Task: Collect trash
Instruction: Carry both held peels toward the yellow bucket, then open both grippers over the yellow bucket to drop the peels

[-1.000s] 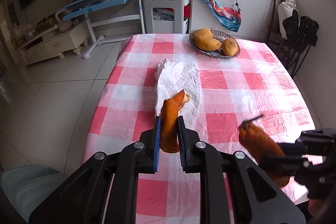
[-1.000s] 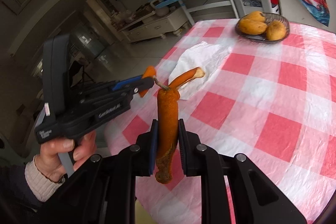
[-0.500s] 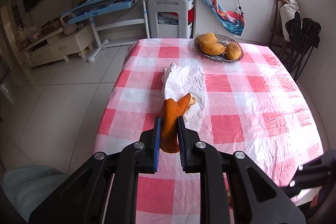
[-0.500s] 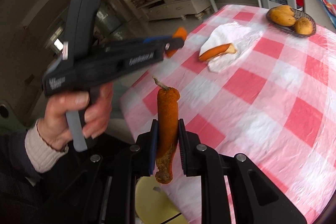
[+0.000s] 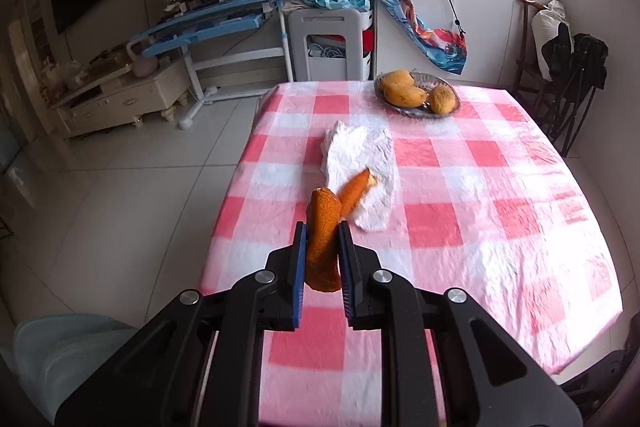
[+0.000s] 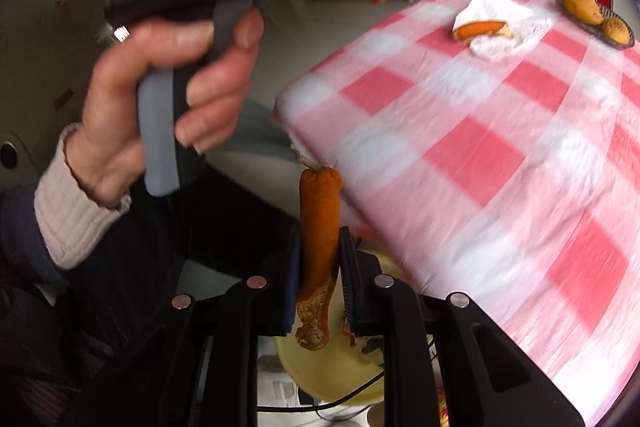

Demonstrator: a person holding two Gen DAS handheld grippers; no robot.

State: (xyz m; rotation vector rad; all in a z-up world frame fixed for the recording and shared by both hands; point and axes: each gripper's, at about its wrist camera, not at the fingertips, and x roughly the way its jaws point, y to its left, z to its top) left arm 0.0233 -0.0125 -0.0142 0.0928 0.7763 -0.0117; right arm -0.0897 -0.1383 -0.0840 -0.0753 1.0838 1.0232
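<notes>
**Two peels clamped, right one over the bin**

Right peel strip (image 6: 320,227): long axis upright, clamped in the right claw (image 6: 320,267), whose jaws have just been opening slightly with the peel between them. It hangs past the table (image 6: 500,147) edge; yellow bin (image 6: 340,367) directly below, nearest this hand. Left claw (image 5: 322,259) closed on a second peel (image 5: 322,227), upright, above the table. Third peel (image 5: 354,187) lies on white paper (image 5: 360,151), ahead of the left claw. Judged: release next.

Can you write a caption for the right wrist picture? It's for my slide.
Right gripper holds an orange peel over a yellow bin beside the checked table.
</notes>
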